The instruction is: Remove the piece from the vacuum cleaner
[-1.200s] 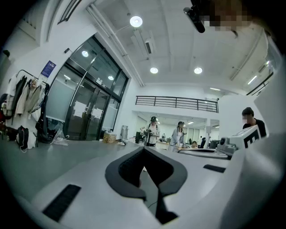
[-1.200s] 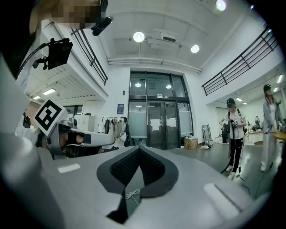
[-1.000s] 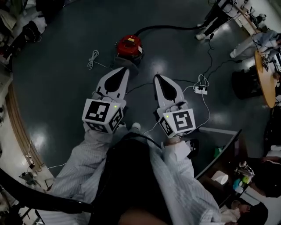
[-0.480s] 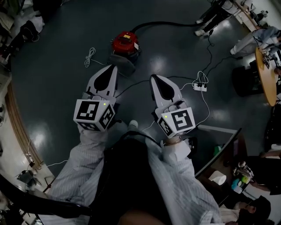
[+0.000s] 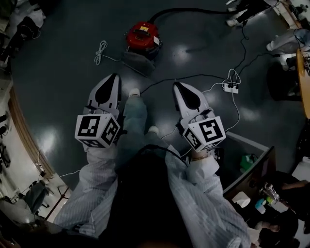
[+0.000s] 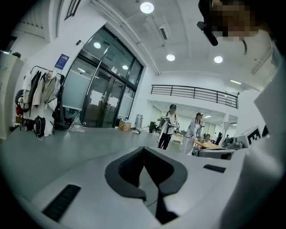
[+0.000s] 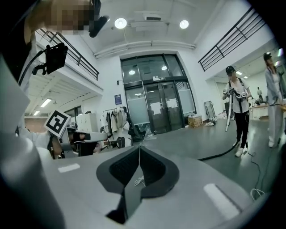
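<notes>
In the head view the red vacuum (image 5: 142,36) sits on the floor (image 5: 63,72) at upper centre, its black hose (image 5: 193,9) running to the upper right. A grey part (image 5: 138,62), perhaps its nozzle, lies just below it. The left tongs (image 5: 114,77) and right tongs (image 5: 176,85) hang lower in the frame, well apart from the vacuum. Both are pressed together with nothing between them. A white power strip (image 5: 227,87) lies at right.

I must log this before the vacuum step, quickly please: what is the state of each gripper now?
Left gripper: closed, holding nothing.
Right gripper: closed, holding nothing.
</notes>
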A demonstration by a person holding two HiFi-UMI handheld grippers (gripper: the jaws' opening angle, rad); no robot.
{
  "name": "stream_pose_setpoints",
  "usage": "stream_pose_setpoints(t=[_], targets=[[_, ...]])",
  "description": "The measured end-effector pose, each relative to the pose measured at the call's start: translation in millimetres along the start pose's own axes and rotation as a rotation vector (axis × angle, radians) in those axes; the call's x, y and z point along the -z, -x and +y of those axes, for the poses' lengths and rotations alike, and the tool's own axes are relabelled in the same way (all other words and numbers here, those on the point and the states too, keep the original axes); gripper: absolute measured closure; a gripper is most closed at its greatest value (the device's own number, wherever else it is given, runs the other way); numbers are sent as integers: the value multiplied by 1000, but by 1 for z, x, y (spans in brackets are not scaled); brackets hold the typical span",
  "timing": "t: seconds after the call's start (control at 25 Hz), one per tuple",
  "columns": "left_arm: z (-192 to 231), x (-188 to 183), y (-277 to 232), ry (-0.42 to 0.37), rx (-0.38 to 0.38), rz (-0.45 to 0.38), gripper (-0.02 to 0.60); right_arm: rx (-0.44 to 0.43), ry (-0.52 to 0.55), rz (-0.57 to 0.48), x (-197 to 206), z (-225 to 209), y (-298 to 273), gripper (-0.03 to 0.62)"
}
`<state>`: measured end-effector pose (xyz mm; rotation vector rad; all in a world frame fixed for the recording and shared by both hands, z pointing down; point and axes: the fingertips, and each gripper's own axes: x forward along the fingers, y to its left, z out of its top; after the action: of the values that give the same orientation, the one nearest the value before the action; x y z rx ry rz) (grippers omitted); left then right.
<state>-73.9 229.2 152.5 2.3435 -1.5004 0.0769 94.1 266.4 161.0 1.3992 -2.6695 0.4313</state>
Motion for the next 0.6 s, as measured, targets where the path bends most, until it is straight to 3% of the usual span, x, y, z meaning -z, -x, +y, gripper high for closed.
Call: stream_pose_setpoints(t=[0.16, 0.32, 0.44, 0.6], targets=[[41, 7, -71, -16, 35, 83, 577, 6, 1, 60, 5, -44, -75, 586], [87, 20, -144, -75, 79, 218, 577, 2, -11, 133, 16, -84, -157, 586], [112, 50, -197, -160, 177, 334, 577, -14, -19, 189, 41, -113, -216, 586], [132, 117, -262, -292, 331, 468, 575, -59, -60, 286, 99, -154, -287, 585]])
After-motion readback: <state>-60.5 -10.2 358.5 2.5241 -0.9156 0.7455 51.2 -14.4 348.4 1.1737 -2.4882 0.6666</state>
